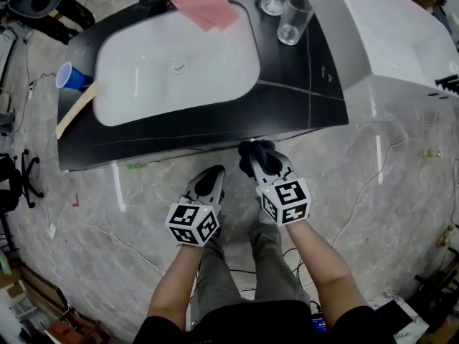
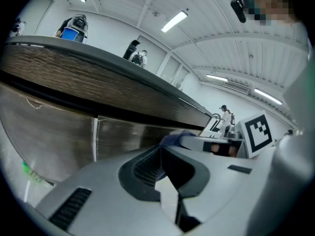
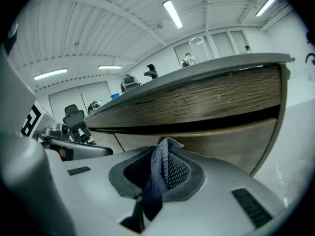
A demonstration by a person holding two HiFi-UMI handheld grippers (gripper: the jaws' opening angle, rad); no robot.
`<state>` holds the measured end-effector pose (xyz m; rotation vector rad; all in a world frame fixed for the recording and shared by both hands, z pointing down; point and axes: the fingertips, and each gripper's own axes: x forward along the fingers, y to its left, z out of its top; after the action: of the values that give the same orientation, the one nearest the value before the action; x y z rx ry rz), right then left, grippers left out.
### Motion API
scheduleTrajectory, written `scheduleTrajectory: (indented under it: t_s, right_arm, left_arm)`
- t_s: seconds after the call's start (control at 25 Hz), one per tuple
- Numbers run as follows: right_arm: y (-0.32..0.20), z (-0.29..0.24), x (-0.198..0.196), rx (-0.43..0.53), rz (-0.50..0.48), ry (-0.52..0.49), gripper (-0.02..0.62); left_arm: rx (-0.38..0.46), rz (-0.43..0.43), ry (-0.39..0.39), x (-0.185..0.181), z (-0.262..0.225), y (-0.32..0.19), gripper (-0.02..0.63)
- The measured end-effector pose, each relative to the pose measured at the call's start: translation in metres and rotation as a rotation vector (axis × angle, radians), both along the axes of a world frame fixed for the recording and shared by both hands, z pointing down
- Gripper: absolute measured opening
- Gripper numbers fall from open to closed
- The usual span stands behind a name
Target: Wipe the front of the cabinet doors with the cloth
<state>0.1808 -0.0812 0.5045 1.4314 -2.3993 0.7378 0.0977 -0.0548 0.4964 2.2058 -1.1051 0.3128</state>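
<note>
Your right gripper [image 1: 271,169] is pinching a dark blue woven cloth [image 3: 157,176]. The fabric is bunched between the two pads, and a fold pokes out past the tips. You hold it low in front of the brown wood-grain cabinet doors [image 3: 226,141], just under the overhanging edge of the black countertop [image 1: 294,84]. None of the views shows whether the cloth touches the door face.

Your left gripper [image 1: 209,183] sits just beside the right one and a little further back from the cabinet. Its jaws are pressed together with nothing between them.

Up on the counter, a pink cloth [image 1: 204,6] lies over the far rim of the white oval sink basin [image 1: 143,70]. Two clear drinking glasses [image 1: 294,18] stand to its right. A blue cup [image 1: 70,76] lies at the basin's left end.
</note>
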Motion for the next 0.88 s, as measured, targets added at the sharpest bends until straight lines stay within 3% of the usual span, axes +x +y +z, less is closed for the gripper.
scheduleTrajectory:
  t_s: [0.56, 0.72, 0.88]
  right_arm:
    - [0.001, 0.002, 0.129, 0.02, 0.138, 0.027, 0.051]
    - [0.004, 0.001, 0.149, 0.013, 0.16, 0.016, 0.052]
    - [0.016, -0.006, 0.142, 0.01, 0.134, -0.017, 0.051]
  left_arm:
    - [0.002, 0.09, -0.003, 0.098, 0.007, 0.01, 0.014]
    - [0.011, 0.087, -0.008, 0.11, 0.004, 0.01, 0.014]
    - [0.018, 0.06, -0.015, 0.106, 0.0, 0.016, 0.014]
